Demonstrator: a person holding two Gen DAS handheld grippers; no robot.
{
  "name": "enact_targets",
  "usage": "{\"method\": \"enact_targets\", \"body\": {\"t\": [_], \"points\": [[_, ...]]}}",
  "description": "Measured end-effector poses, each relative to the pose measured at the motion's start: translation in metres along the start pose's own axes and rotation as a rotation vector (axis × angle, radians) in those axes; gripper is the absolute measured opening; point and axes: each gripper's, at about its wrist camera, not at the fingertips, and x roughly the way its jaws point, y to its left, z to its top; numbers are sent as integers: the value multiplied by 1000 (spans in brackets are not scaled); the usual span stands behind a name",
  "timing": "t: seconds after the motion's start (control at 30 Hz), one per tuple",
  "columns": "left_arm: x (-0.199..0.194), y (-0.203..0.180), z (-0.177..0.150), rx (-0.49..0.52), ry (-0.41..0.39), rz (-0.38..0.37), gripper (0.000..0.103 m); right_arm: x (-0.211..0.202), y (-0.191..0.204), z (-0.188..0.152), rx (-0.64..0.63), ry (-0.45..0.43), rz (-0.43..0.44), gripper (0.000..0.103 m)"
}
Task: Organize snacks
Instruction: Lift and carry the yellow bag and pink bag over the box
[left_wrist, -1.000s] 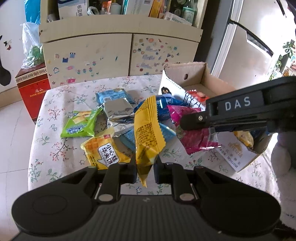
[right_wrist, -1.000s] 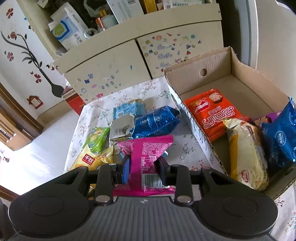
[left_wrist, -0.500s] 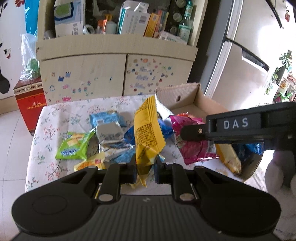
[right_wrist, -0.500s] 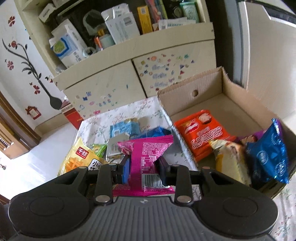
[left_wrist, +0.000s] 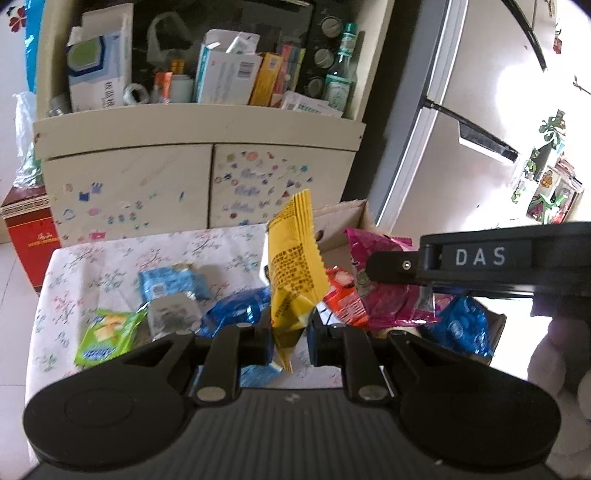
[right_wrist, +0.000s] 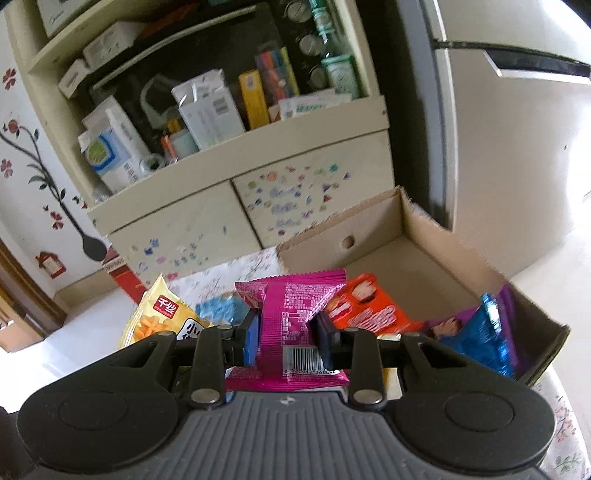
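Note:
My left gripper (left_wrist: 290, 334) is shut on a yellow snack packet (left_wrist: 293, 266) and holds it upright above the table. My right gripper (right_wrist: 284, 332) is shut on a pink snack packet (right_wrist: 295, 314), held near the cardboard box (right_wrist: 436, 236). In the left wrist view the right gripper comes in from the right with the pink packet (left_wrist: 384, 288). The box holds a red-orange packet (right_wrist: 369, 310), a blue packet (right_wrist: 484, 332) and a purple one (right_wrist: 448, 325). The yellow packet also shows at the left of the right wrist view (right_wrist: 162, 321).
On the floral tablecloth (left_wrist: 92, 269) lie a green packet (left_wrist: 107, 334), a silver packet (left_wrist: 171, 315), a light blue packet (left_wrist: 170, 282) and a dark blue packet (left_wrist: 236, 308). A cream cabinet (left_wrist: 199, 173) with cluttered shelves stands behind, a fridge (left_wrist: 461, 110) at the right, a red box (left_wrist: 29, 240) on the floor.
Both grippers have risen with their packets still held, and the views have tilted up toward the shelf. The table and box have dropped lower in both views.

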Motion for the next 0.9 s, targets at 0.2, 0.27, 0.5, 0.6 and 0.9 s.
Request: {"method": "enact_targets", "body": {"t": [0.2, 0.27, 0.5, 0.6, 0.9], "points": [[11, -13, 13, 30, -2, -26, 15, -4, -8, 9, 10, -24, -16, 38], [16, -18, 17, 43, 0, -35, 15, -4, -11, 12, 10, -30, -26, 38], [39, -30, 28, 66, 26, -70, 15, 1, -28, 21, 28, -38, -83, 38], [51, -36, 31, 81, 40, -84, 15, 6, -40, 22, 55, -23, -106, 38], [81, -54, 40, 125, 61, -126, 15, 17, -77, 39, 190, -12, -95, 38]]}}
